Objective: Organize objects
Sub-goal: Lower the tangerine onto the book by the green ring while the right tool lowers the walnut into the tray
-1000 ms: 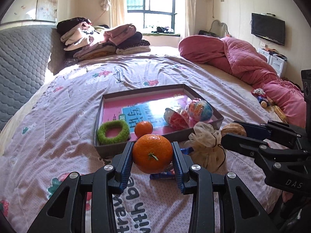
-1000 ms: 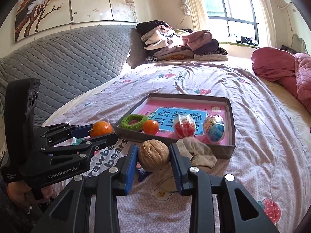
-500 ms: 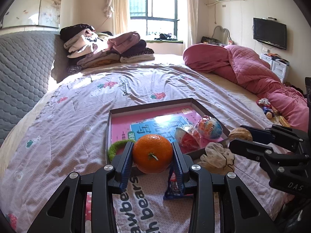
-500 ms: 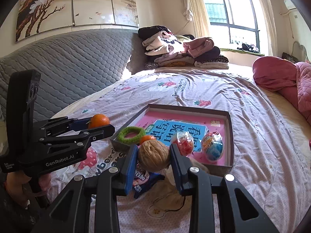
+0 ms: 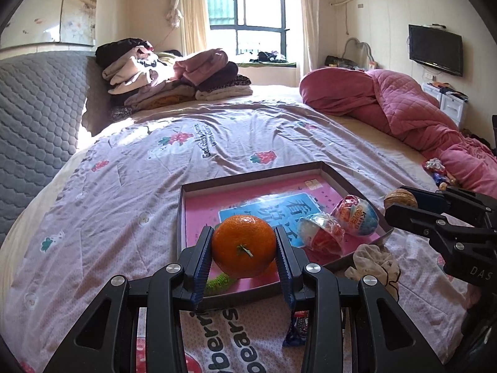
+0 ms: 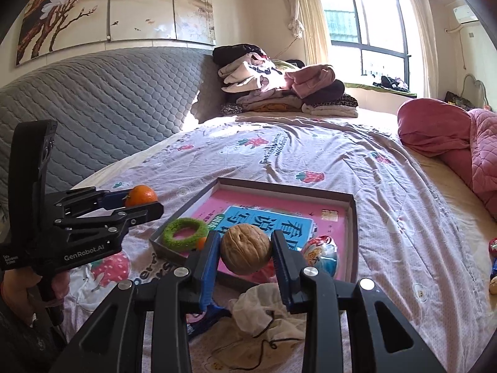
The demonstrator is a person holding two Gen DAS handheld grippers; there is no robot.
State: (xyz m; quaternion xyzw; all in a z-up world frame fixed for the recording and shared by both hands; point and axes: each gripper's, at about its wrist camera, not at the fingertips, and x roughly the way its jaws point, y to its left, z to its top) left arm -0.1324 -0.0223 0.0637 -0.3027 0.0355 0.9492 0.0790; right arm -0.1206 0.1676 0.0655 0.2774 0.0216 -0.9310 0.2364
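Left gripper (image 5: 244, 246) pinches a tangerine (image 5: 243, 245) between its blue pads, stem end facing the camera, small green stem tilted toward lower right. Fruit is round, no clear long axis. It hangs over the near-left part of the shallow brown tray (image 5: 341, 176) on the bed (image 5: 124, 186).

Right gripper (image 6: 245, 249) pinches a walnut (image 6: 245, 248), seam groove running roughly left-right across its top, wider axis about level. It hangs over the tray's near edge.

Writing: left gripper body reads "GenRobot.AI" in the right wrist view; right gripper body shows "DAS" in the left wrist view. Tray bottom is pink with a blue panel (image 6: 267, 222) of large Chinese characters. Bedsheet print reads partly "berr" and "bears" upside down near the bed's near edge, and "with bears" farther up; first word of that too small to read.

In tray: green ring (image 6: 185, 233) at near-left corner, two foil-wrapped eggs (image 5: 338, 220) toward the right side, lettering on them not legible. Beige drawstring pouch (image 6: 267, 314) and a blue snack wrapper (image 5: 296, 329) lie on the bed just outside the tray's near edge.
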